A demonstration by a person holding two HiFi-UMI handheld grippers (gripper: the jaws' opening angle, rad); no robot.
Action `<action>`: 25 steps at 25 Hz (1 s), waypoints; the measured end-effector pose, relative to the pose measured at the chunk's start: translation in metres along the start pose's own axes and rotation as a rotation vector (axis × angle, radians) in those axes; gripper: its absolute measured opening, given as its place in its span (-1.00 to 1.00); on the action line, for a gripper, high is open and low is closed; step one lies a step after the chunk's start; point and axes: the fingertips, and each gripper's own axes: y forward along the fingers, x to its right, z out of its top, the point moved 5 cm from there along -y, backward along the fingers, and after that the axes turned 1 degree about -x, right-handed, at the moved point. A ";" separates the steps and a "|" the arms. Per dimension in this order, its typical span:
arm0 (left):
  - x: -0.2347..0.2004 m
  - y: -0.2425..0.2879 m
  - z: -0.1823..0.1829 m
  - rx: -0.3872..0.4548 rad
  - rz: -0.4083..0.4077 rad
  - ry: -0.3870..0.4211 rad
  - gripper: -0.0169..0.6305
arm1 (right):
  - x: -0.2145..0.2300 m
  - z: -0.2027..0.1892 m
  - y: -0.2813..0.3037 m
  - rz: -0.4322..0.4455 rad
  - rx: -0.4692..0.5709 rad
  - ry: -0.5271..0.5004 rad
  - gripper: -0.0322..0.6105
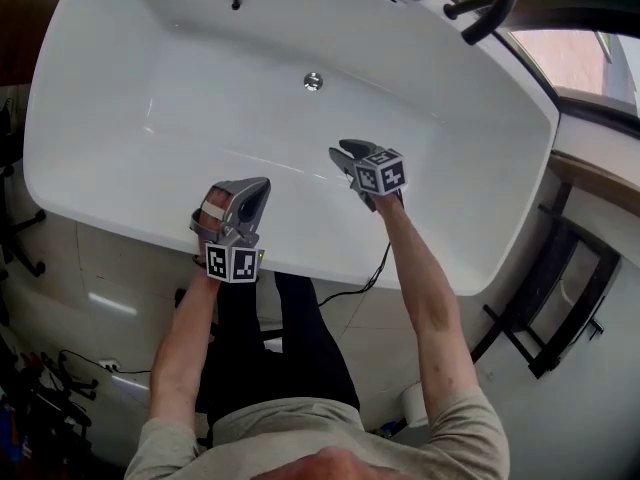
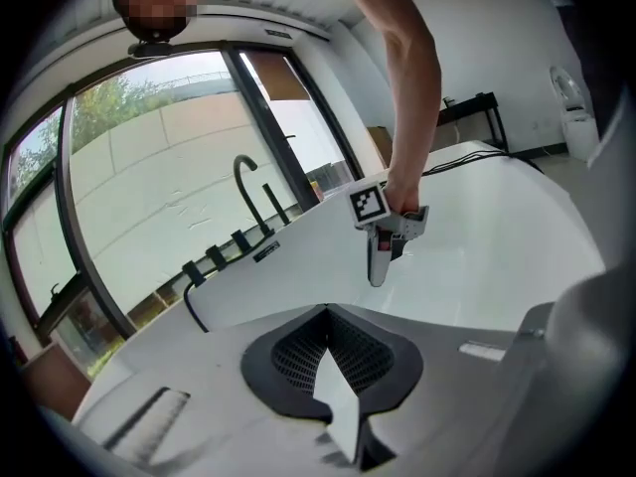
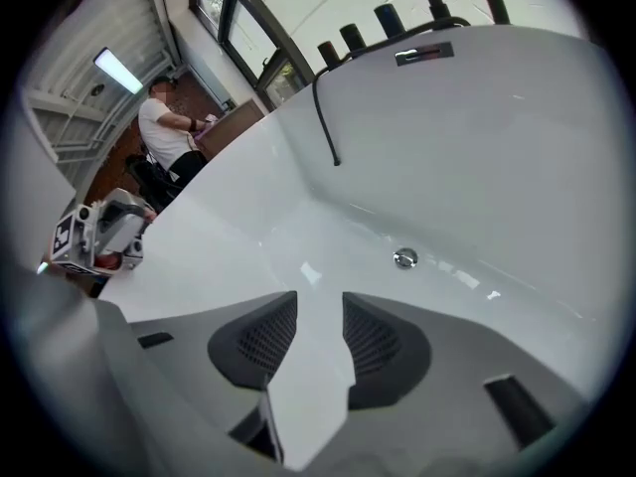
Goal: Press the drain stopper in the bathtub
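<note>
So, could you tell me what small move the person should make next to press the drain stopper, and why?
Probably lower the right hand-held gripper forward toward the drain stopper. It hovers over the bathtub, jaws apart and empty, with the stopper ahead and untouched; the left hand-held gripper, jaws together, sits farther back by the near rim.

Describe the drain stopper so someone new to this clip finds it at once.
Start with the big white bathtub that fills the head view. On its floor, toward the side with the black faucet, sits the drain stopper: a small round shiny metal disc, the only metal spot on that white surface.
</note>
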 end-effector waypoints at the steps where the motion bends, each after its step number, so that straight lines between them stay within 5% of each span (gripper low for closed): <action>1: 0.004 0.001 0.001 0.004 -0.019 0.024 -0.95 | 0.010 0.000 0.008 -0.020 -0.005 -0.002 -0.40; 10: 0.025 0.001 0.006 0.002 -0.112 0.130 -0.95 | 0.076 0.012 0.093 -0.126 -0.009 0.021 -0.40; 16: 0.027 -0.002 0.008 -0.004 -0.105 0.160 -0.95 | 0.101 0.020 0.153 -0.157 -0.075 -0.063 -0.40; 25: 0.024 -0.006 0.015 0.009 -0.085 0.174 -0.95 | 0.150 0.034 0.206 -0.317 -0.131 -0.187 -0.52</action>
